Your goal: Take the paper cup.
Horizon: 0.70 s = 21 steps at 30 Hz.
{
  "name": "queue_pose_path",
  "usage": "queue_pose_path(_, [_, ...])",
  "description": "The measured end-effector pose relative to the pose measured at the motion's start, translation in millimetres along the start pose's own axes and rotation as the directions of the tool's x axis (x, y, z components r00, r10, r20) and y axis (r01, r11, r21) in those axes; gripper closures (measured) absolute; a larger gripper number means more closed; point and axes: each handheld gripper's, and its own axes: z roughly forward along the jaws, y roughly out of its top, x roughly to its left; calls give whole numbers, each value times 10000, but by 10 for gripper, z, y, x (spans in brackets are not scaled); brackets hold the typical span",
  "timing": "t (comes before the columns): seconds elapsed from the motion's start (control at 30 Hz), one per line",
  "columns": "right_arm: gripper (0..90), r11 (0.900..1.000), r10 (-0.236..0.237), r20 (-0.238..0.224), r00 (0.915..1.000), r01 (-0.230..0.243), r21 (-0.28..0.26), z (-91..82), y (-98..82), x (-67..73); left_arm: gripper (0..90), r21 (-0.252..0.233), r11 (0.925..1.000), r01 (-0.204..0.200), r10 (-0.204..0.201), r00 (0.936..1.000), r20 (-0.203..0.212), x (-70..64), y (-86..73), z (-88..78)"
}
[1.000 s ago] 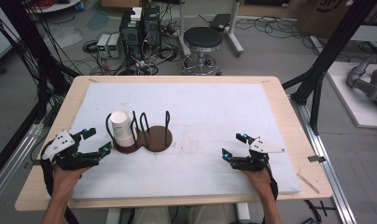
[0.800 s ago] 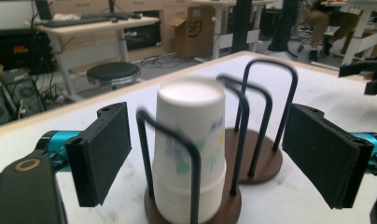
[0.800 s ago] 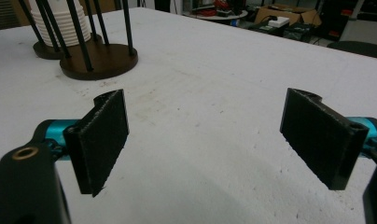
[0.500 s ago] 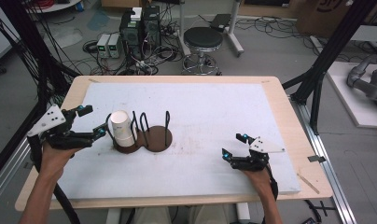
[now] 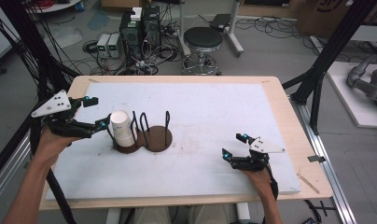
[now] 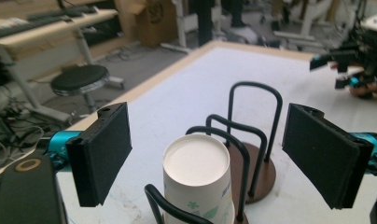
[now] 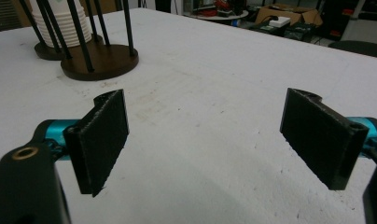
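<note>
Your table (image 5: pixel 200 107) takes up the middle of the high view; the wire rack (image 5: pixel 151 130) sits left of centre, cup stack (image 5: pixel 122 129) upside down in its left bay; your left gripper (image 5: pixel 94 113) hangs at the left edge, jaws wide open and empty, cup between them but not touched in the left gripper view (image 6: pixel 198 182); your right gripper (image 5: pixel 234 145) rests lower right, open too, nothing in it. I'd watch the wire loops; close low and a pad snags one, tipping the rack, or you crush the paper wall.
</note>
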Motion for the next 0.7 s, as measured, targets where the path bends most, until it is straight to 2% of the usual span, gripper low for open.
queue_pose_path(0.07, [157,10000,-34,24,10000,34,-9,-2,-2,5,156,637,9978,-186,158,9989,438,59,50,72])
queue_pose_path(0.13, [157,10000,-50,30,10000,50,-13,-4,-3,8,156,979,9945,-361,287,9967,760,93,89,121])
queue_pose_path(0.27, [157,10000,-79,39,10000,79,-54,-6,-4,6,156,1431,9866,-790,585,9881,1422,157,161,207])
queue_pose_path(0.37, [157,10000,-78,38,10000,79,-61,-7,-5,7,157,1672,9813,-949,640,9813,1817,190,196,264])
queue_pose_path(0.43, [157,10000,-36,38,10000,36,-60,-8,-5,11,159,1965,9726,-1241,835,9757,2025,226,228,296])
queue_pose_path(0.53, [157,10000,-23,32,10000,23,-55,-9,-5,11,159,2093,9694,-1283,798,9709,2258,271,268,334])
queue_pose_path(0.6, [157,10000,-54,46,10000,55,-71,-7,-5,8,160,2408,9592,-1479,875,9657,2446,299,299,368])
queue_pose_path(0.63, [157,10000,-54,46,10000,55,-71,-7,-5,8,160,2408,9592,-1479,875,9657,2446,299,299,368])
queue_pose_path(0.67, [157,10000,5,32,10000,-5,-67,-9,-6,13,160,2649,9492,-1698,981,9596,2637,321,330,403])
queue_pose_path(0.7, [157,10000,-21,42,10000,21,-83,-9,-6,11,160,2712,9464,-1757,988,9564,2748,331,343,418])
